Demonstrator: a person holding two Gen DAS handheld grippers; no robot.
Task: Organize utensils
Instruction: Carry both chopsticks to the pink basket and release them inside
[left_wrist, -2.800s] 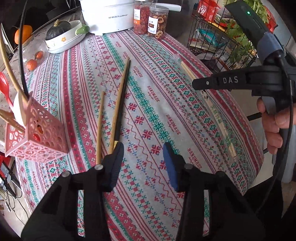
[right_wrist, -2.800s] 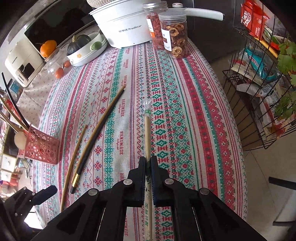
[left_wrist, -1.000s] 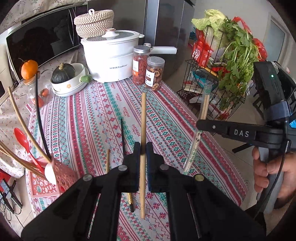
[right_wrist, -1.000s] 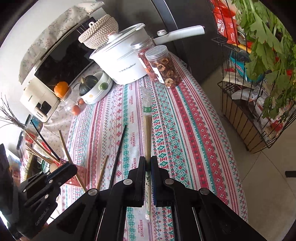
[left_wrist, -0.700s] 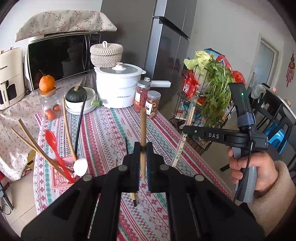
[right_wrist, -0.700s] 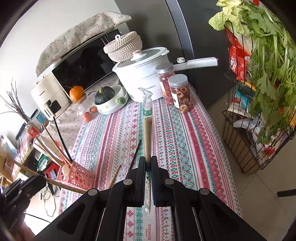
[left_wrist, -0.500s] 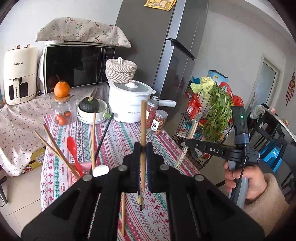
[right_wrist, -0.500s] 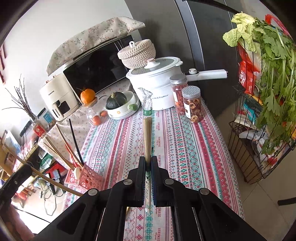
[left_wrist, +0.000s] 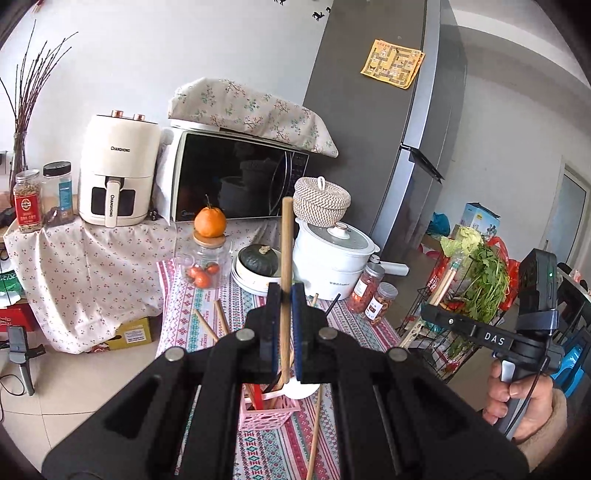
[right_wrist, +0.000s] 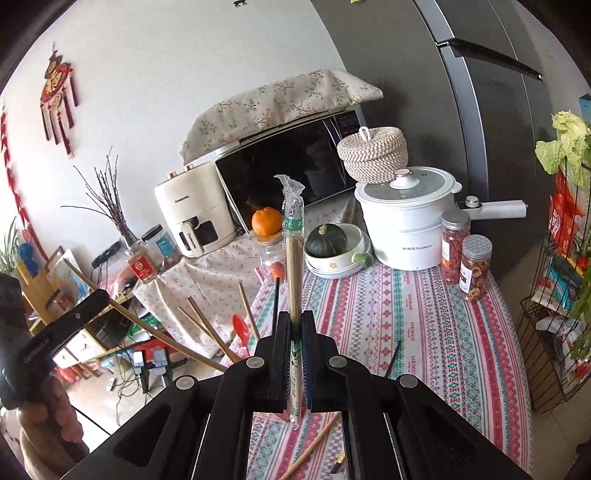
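My left gripper (left_wrist: 285, 295) is shut on a bare wooden chopstick (left_wrist: 285, 251), held upright with its lower end over the pink perforated utensil basket (left_wrist: 267, 415), which holds chopsticks, a red spoon and a white spoon. My right gripper (right_wrist: 295, 321) is shut on a pair of chopsticks in a clear plastic wrapper (right_wrist: 293, 240), held upright above the table. It also shows in the left wrist view (left_wrist: 434, 312). A wooden chopstick (left_wrist: 316, 432) and a black chopstick (right_wrist: 391, 356) lie on the striped tablecloth (right_wrist: 424, 325).
At the table's back stand a white pot (right_wrist: 406, 221), two snack jars (right_wrist: 474, 266), a bowl with a dark squash (right_wrist: 332, 247) and a jar topped by an orange (left_wrist: 208, 243). A wire rack with greens (left_wrist: 476, 295) stands on the right.
Both grippers have risen and tilted up, so the views now look level across the kitchen. The left gripper closed on a chopstick from the table and carried it over the pink basket.
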